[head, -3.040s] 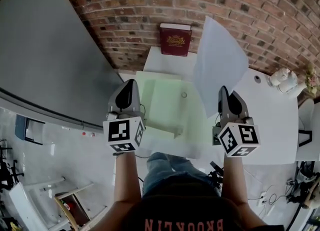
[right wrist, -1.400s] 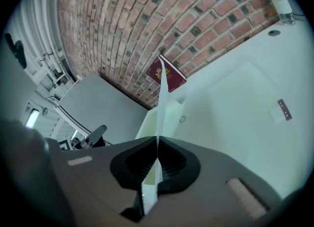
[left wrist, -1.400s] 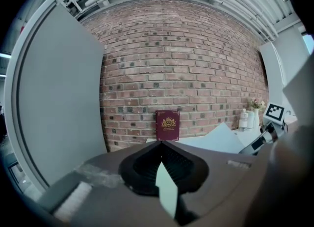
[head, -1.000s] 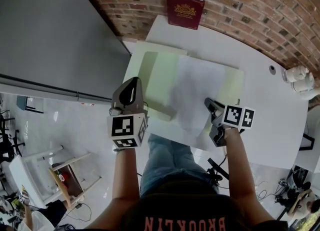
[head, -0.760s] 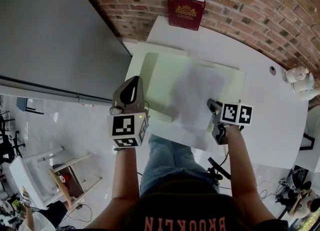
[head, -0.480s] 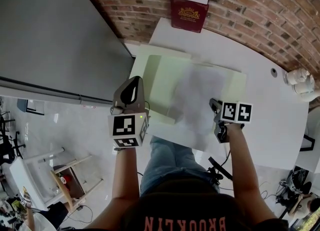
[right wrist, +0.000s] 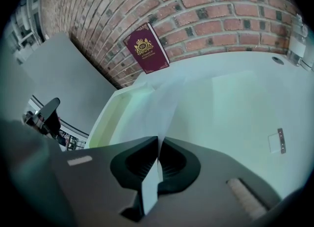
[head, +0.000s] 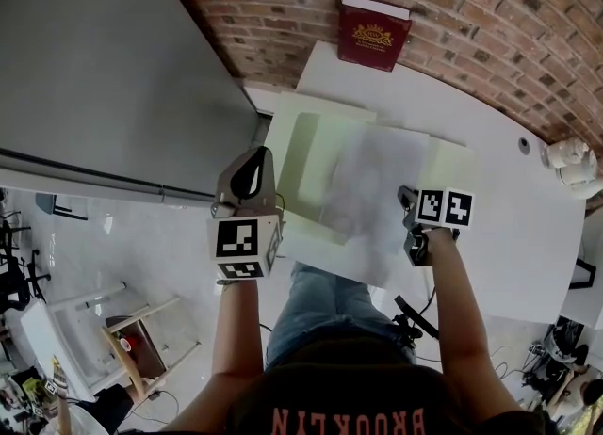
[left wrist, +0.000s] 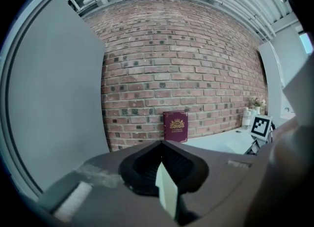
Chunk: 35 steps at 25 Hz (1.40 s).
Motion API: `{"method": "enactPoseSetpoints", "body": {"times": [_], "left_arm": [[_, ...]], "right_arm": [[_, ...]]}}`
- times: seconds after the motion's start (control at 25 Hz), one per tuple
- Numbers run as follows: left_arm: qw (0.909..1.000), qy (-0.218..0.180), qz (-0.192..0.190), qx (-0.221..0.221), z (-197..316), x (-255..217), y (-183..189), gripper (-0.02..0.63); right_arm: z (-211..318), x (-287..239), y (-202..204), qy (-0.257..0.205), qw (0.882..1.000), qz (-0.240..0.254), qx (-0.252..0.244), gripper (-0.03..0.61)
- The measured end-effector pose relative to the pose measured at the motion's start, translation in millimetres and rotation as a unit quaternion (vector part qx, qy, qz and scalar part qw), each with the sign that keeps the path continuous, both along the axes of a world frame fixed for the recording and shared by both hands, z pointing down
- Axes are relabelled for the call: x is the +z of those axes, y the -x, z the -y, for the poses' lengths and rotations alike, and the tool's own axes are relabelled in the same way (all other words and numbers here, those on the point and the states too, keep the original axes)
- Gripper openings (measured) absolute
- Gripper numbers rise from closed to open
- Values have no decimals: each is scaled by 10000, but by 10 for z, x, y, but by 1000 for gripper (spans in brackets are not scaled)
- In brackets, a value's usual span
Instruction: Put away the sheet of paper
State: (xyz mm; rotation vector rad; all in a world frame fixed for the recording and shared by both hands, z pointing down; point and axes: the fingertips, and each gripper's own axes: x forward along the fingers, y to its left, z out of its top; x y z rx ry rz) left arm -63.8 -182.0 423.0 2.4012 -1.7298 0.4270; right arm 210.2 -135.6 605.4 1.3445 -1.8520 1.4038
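Facing the brick wall and white table, you pinched the sheet of paper with your right gripper and the green folder with your left gripper.

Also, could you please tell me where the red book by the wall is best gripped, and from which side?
Probably by its top edge, coming from above. The red book stands upright against the brick wall with its cover facing the table, so the narrow top is exposed. Whether a jaw fits behind it I cannot tell; if not, try a side edge.
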Motion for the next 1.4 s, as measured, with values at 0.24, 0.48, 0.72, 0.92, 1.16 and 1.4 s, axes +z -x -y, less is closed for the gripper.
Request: {"method": "enactPoseSetpoints", "body": {"times": [0.24, 0.48, 0.72, 0.92, 1.16, 1.4], "left_arm": [[10000, 49, 12, 6, 101, 29, 186, 0], [10000, 44, 35, 64, 150, 36, 323, 0], [9997, 201, 70, 98, 179, 90, 481, 0], [9998, 171, 54, 100, 206, 115, 587, 0], [9999, 111, 12, 94, 217, 105, 693, 0], [9999, 139, 1, 53, 216, 131, 806, 0]], "right_arm": [[121, 32, 214, 47, 10000, -24, -40, 2], [184, 51, 371, 65, 9999, -73, -47, 2], [248, 80, 559, 99, 9999, -77, -87, 5], [280, 115, 698, 147, 9998, -83, -114, 10], [317, 148, 877, 200, 9997, -42, -109, 15], [351, 178, 1026, 276, 9996, 46, -102, 20]]}}
